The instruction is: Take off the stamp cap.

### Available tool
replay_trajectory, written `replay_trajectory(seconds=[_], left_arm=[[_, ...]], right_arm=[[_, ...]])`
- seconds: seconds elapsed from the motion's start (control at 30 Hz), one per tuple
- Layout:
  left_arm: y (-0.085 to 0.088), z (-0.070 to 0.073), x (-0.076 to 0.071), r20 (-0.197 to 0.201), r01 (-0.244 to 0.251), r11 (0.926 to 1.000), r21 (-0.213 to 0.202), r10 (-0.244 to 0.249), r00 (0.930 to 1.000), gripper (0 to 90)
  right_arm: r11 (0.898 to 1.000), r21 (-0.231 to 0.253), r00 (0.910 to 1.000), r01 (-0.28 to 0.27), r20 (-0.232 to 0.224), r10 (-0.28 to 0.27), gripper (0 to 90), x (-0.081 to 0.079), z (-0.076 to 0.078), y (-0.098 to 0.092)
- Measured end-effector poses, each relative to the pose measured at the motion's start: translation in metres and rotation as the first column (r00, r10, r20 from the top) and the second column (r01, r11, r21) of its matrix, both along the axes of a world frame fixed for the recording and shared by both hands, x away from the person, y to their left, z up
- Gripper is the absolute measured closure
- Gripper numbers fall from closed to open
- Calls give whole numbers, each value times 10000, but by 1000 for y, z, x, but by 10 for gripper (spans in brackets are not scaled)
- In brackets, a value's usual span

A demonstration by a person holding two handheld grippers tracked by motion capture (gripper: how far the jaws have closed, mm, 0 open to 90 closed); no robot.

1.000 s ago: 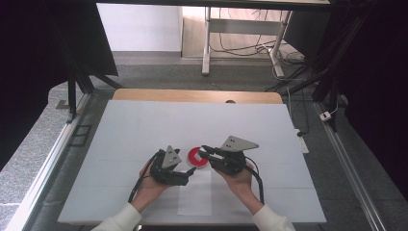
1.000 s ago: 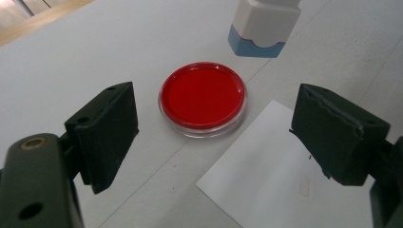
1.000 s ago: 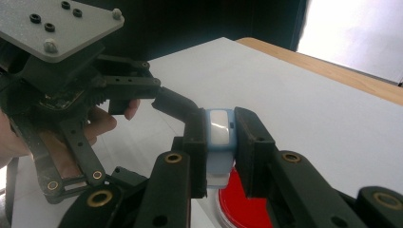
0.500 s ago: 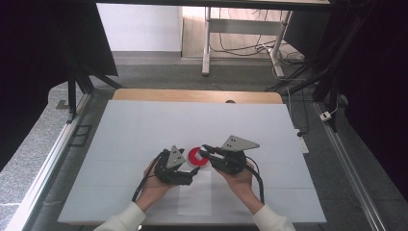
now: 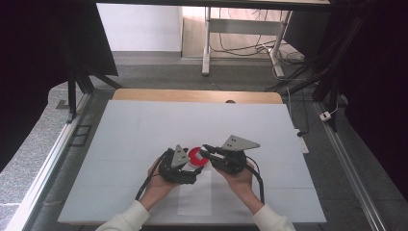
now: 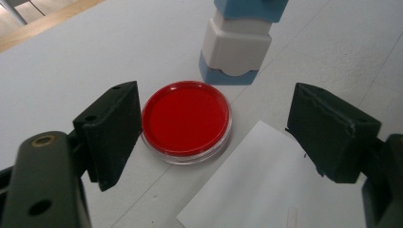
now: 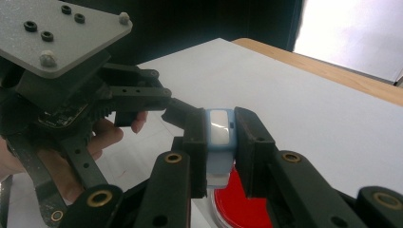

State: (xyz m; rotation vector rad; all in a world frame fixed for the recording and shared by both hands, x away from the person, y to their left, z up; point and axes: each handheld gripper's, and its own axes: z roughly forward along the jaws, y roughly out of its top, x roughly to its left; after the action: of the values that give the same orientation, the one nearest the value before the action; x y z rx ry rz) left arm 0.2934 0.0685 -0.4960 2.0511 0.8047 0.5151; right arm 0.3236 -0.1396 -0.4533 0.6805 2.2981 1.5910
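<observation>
Table (image 5: 144,125): white sheet over a wooden board, both hands working near its 6 o'clock edge. A strip of white paper (image 5: 195,195) lies between the forearms.

Left gripper (image 5: 191,169): jaws spread wide with nothing pressed between them, though they have just been closing a little. In the left gripper view the red ink pad (image 6: 186,119), a round dish in a clear rim, sits on the table between them, close by the left jaw. From overhead the dish is at 12 o'clock from the paper.

Right gripper (image 7: 220,142): clamped tight on the blue-and-white stamp (image 7: 219,137), held upright just above the pad's far rim.

My reading: inking step. I judge the left should steady the dish, then the right presses the stamp squarely into the red before moving to the paper.
</observation>
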Motion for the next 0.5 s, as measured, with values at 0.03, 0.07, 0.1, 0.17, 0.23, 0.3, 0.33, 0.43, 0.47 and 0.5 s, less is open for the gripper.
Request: replay_trajectory(seconds=[0.03, 0.07, 0.1, 0.17, 0.23, 0.3, 0.33, 0.43, 0.47, 0.5], left_arm=[[-1, 0, 0, 15, 6, 10000, 23, -6, 10000, 195], [-1, 0, 0, 21, -3, 10000, 23, 2, 10000, 197], [-2, 0, 1, 37, -9, 10000, 19, 9, 10000, 200], [-3, 0, 1, 46, -6, 10000, 8, 6, 10000, 205], [-4, -1, 2, 73, -23, 10000, 15, 23, 10000, 212], [-5, -1, 3, 80, -31, 10000, 15, 31, 10000, 217], [-5, -1, 3, 96, -30, 10000, 19, 30, 9999, 221], [-6, -1, 4, 121, -34, 10000, -4, 34, 9999, 233], [-7, -1, 4, 138, -44, 10000, -8, 44, 9999, 238], [-7, -1, 5, 160, -32, 10000, -17, 32, 9999, 245]], right_arm=[[10000, -2, 10000, -2, 0, 2, 750, 0, 0, 0], [10000, 2, 10000, -9, -5, 9, 750, 0, 0, 0], [10000, 37, 10000, 0, 2, 0, 750, 0, 0, 0], [10000, 66, 10000, -3, -1, 3, 750, 0, 0, 0], [10000, 40, 10000, -5, 14, 5, 750, 0, 0, 0], [10000, 56, 10000, 7, 30, -7, 750, -1, -1, 0], [10000, 71, 10000, 13, 40, -13, 750, 0, 0, 0], [9999, 126, 10000, 32, 49, -32, 750, 0, 0, 0], [9999, 111, 10000, 35, 51, -36, 750, 0, 0, 0], [9999, 113, 10000, 40, 51, -40, 750, 0, 0, -1]])
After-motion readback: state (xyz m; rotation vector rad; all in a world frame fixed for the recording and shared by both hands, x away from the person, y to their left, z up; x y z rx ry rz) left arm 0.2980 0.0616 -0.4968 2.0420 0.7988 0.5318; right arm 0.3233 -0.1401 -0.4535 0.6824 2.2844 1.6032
